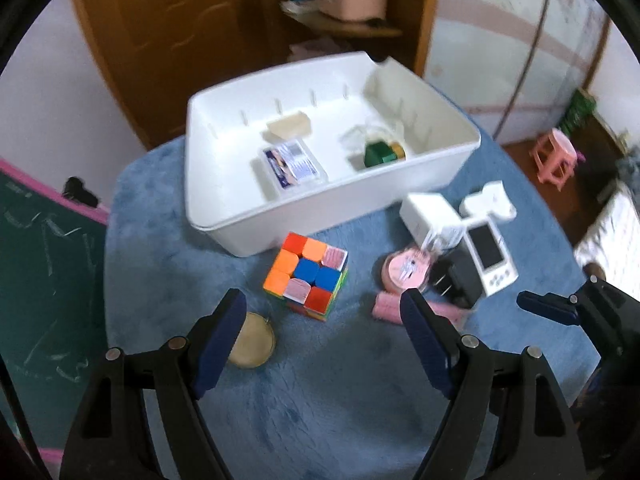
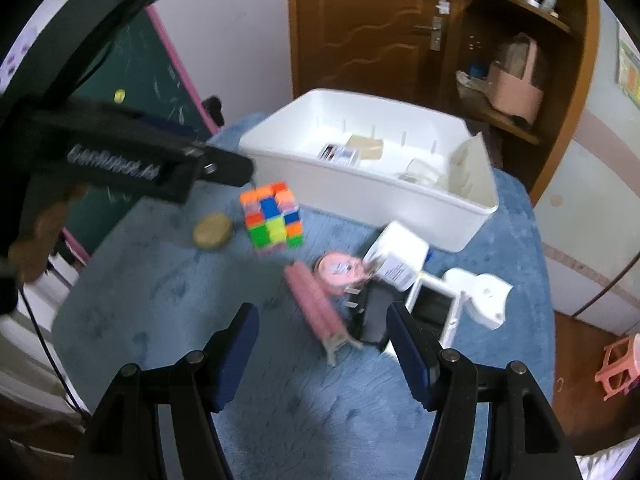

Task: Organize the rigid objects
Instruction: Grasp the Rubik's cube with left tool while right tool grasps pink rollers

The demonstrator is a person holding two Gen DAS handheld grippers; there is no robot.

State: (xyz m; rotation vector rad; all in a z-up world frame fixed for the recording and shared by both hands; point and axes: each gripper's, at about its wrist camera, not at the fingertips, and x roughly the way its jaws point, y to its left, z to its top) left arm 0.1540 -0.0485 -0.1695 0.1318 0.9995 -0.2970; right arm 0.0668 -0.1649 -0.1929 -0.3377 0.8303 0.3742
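Note:
A white bin (image 1: 320,204) (image 2: 352,192) stands at the back of the blue-covered table and holds a card pack (image 1: 294,164), a beige block (image 1: 288,126) and a green bottle (image 1: 380,152). A colour cube (image 1: 308,276) (image 2: 272,216) sits in front of it. My left gripper (image 1: 324,312) is open and empty, just short of the cube. My right gripper (image 2: 320,328) is open and empty above a pink tube (image 2: 316,304), beside a black plug (image 2: 372,312). The left gripper also shows in the right wrist view (image 2: 224,168).
A round tan disc (image 1: 252,340) (image 2: 212,230), a pink tape roll (image 1: 406,272) (image 2: 340,270), a white box (image 1: 428,216) (image 2: 396,254), a white handheld device (image 1: 490,258) (image 2: 432,308) and a white holder (image 2: 486,294) lie on the blue cloth (image 1: 320,400). A chalkboard stands at the left.

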